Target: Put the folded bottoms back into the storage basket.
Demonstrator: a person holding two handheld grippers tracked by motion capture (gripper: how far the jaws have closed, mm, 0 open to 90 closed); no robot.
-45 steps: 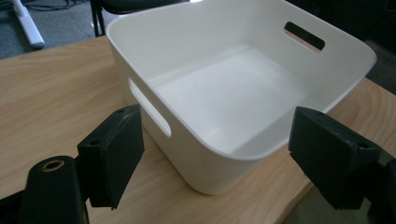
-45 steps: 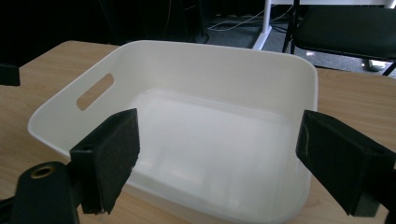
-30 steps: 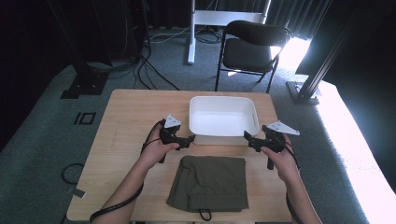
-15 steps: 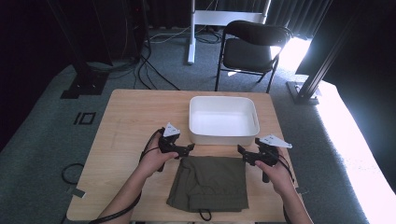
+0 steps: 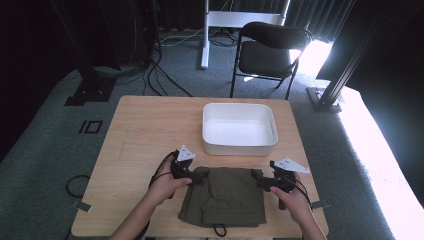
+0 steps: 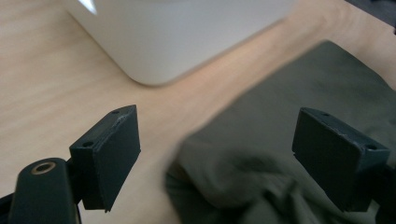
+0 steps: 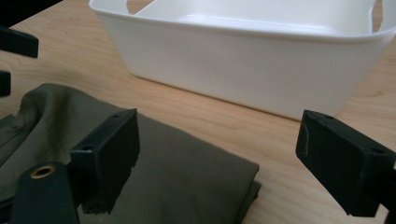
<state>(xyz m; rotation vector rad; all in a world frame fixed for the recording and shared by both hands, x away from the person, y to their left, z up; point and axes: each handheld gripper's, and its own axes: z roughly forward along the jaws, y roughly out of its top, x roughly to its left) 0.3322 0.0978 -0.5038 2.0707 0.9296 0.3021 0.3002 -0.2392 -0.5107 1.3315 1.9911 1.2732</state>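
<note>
An olive-green folded cloth lies on the wooden table near its front edge. My left gripper is at the cloth's far left corner. It is open, its jaws have just widened a little, and the rumpled corner lies between the jaws untouched. My right gripper is at the cloth's far right corner, open, low over the folded edge, its pads gripping nothing.
A white empty tub stands just beyond the cloth, close ahead of both grippers. A dark cord loop pokes from the cloth's near edge. A black folding chair stands behind the table.
Both hands have come toward the table's near side and down, from beside the tub's front corners to the cloth's far corners.
</note>
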